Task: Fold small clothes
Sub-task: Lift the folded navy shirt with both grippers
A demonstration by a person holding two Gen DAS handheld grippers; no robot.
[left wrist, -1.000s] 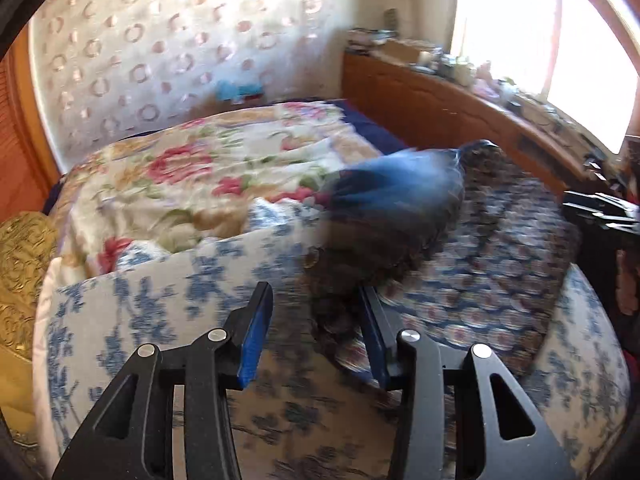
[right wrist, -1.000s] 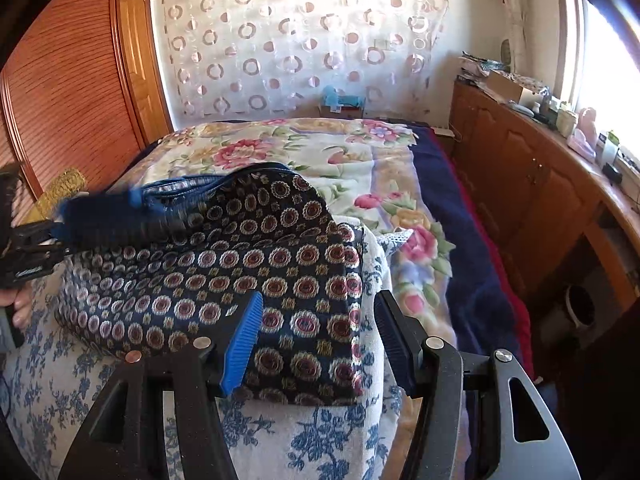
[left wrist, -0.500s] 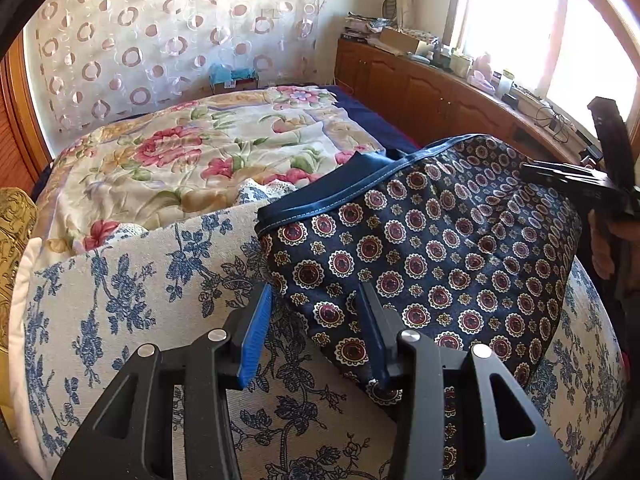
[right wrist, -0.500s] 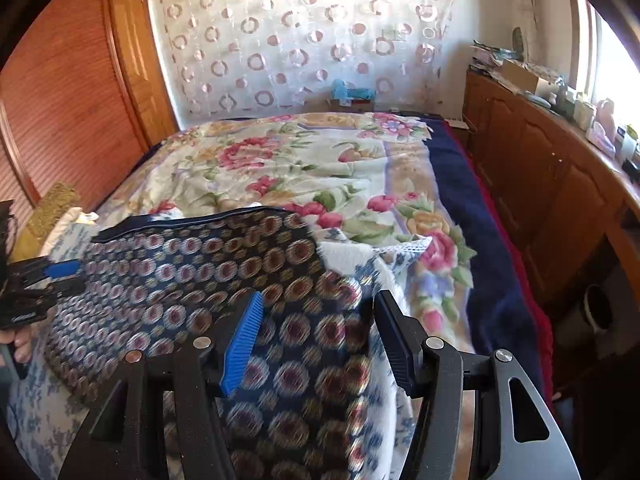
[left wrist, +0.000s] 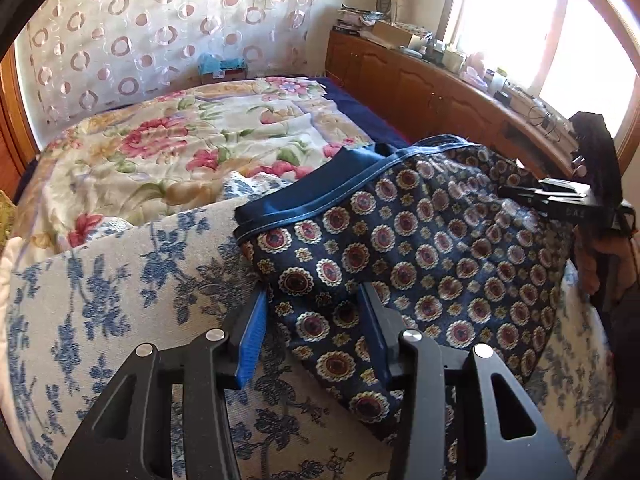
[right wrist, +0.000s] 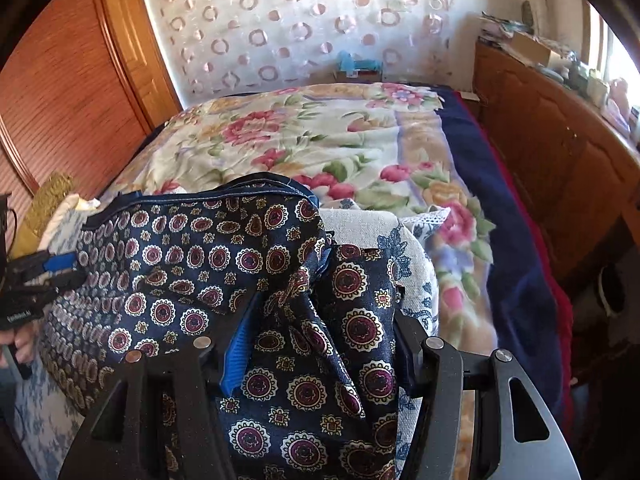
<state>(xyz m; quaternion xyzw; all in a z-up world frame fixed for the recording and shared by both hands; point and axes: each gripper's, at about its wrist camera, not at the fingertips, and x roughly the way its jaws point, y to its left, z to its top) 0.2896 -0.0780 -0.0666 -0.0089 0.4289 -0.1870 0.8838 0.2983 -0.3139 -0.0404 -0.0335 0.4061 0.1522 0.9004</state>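
A pair of navy shorts (left wrist: 420, 252) printed with round medallions, with a plain blue waistband (left wrist: 320, 196), lies on a blue-flowered white cushion (left wrist: 120, 280). My left gripper (left wrist: 312, 332) is open, its fingers astride the shorts' near left corner. My right gripper (right wrist: 320, 340) is open too, with bunched fabric of the shorts (right wrist: 224, 256) lying between its fingers. Each gripper shows at the far edge of the other's view, the right one (left wrist: 560, 196) and the left one (right wrist: 36, 276).
A floral quilt (left wrist: 192, 148) covers the bed behind the cushion. A wooden cabinet (left wrist: 420, 84) with clutter on top runs along the right under a bright window. A wooden wardrobe (right wrist: 60, 92) stands on the left. A gold cushion (right wrist: 44, 208) lies beside it.
The shorts have come down from the air and settled on the cushion. Both grippers have moved lower and closer to the fabric, which now lies between each pair of fingers.
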